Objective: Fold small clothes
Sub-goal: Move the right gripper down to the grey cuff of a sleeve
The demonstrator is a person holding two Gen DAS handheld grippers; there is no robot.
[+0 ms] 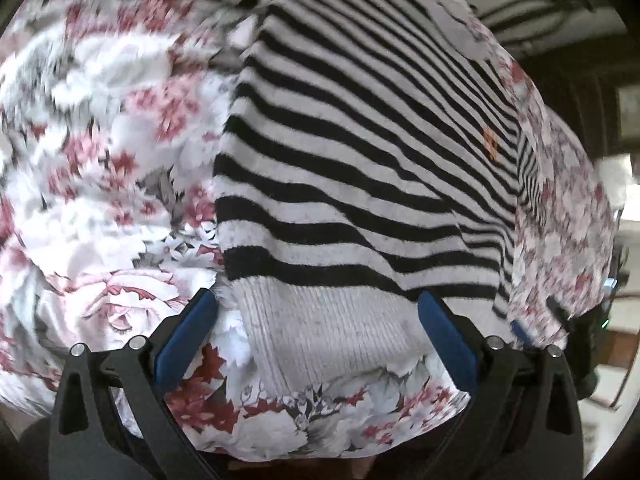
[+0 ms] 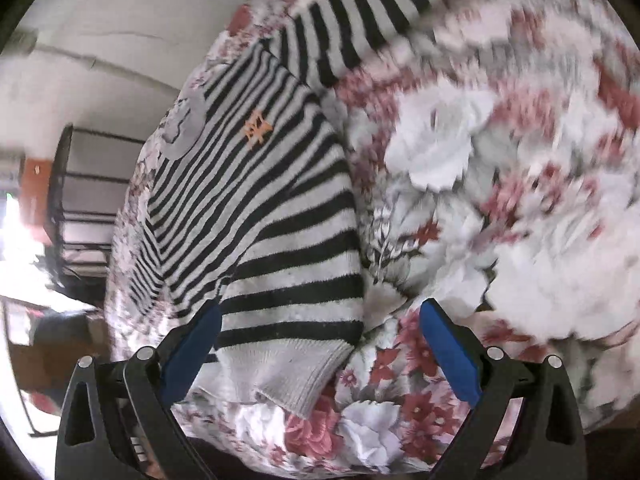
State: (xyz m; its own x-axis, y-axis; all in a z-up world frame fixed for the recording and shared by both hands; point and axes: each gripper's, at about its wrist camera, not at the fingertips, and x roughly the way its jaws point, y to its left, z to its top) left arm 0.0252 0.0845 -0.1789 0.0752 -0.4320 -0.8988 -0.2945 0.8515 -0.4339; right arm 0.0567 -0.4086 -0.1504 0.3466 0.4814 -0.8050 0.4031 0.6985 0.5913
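A black-and-white striped knit sweater (image 1: pixel 360 152) with a pale ribbed hem and a small orange emblem (image 1: pixel 490 142) lies flat on a floral bedspread (image 1: pixel 100 160). My left gripper (image 1: pixel 316 300) is open, its blue pads on either side of the ribbed hem (image 1: pixel 320 328), just above it. In the right wrist view the same sweater (image 2: pixel 260 220) lies left of centre. My right gripper (image 2: pixel 320 312) is open, with the hem's right corner (image 2: pixel 304 376) between its blue pads. A striped sleeve (image 2: pixel 360 12) stretches away at the top.
The bedspread (image 2: pixel 500 180) covers the whole bed, with red and white flowers. The near bed edge (image 1: pixel 320 452) lies just under the grippers. A white wall (image 2: pixel 120 40) and a dark metal rack (image 2: pixel 76 200) stand beyond the bed's left side.
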